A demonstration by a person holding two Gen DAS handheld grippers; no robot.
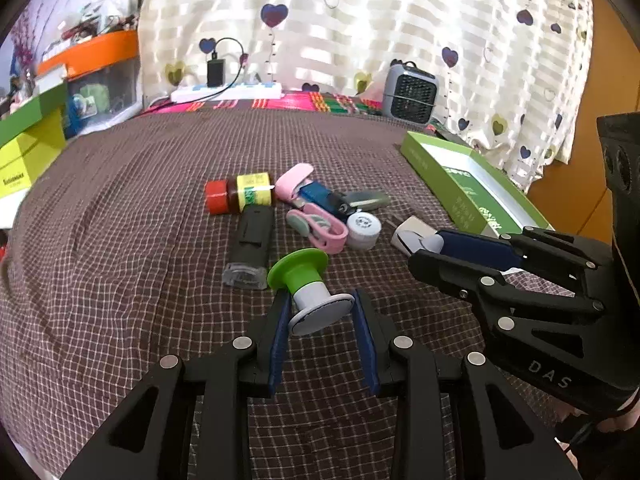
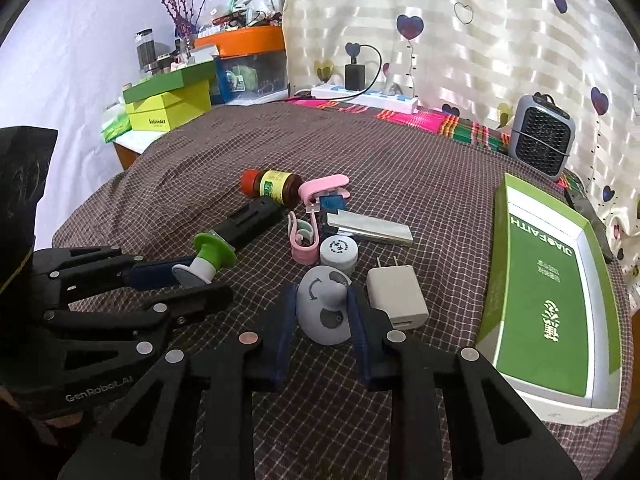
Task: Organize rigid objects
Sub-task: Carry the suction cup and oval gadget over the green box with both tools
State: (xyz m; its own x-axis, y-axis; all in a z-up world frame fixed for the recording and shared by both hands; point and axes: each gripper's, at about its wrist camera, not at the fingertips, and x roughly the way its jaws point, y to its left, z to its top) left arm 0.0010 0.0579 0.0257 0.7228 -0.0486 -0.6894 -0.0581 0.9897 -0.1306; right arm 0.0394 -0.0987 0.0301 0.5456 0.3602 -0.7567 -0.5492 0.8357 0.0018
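Green-and-white spool (image 1: 308,292) lies tilted on the checked cloth (image 1: 120,240); grey knob (image 2: 326,310) beside white charger (image 2: 396,298); remaining items clustered behind.

A cluster of small things lies mid-desk (image 2: 400,152). The bottle (image 2: 272,186) lies at its far left, with the clip (image 2: 324,189) just to its right. The lighter (image 2: 250,222) lies in front of the bottle. The spool (image 2: 204,258) sits between the left tongs (image 1: 322,300), near the lighter's end. The knob (image 2: 324,308) sits between the right tongs (image 2: 320,308), with the plug (image 2: 396,296) just to its right. The box (image 2: 548,276) lies at the far right, and the heater (image 2: 542,136) stands behind it.
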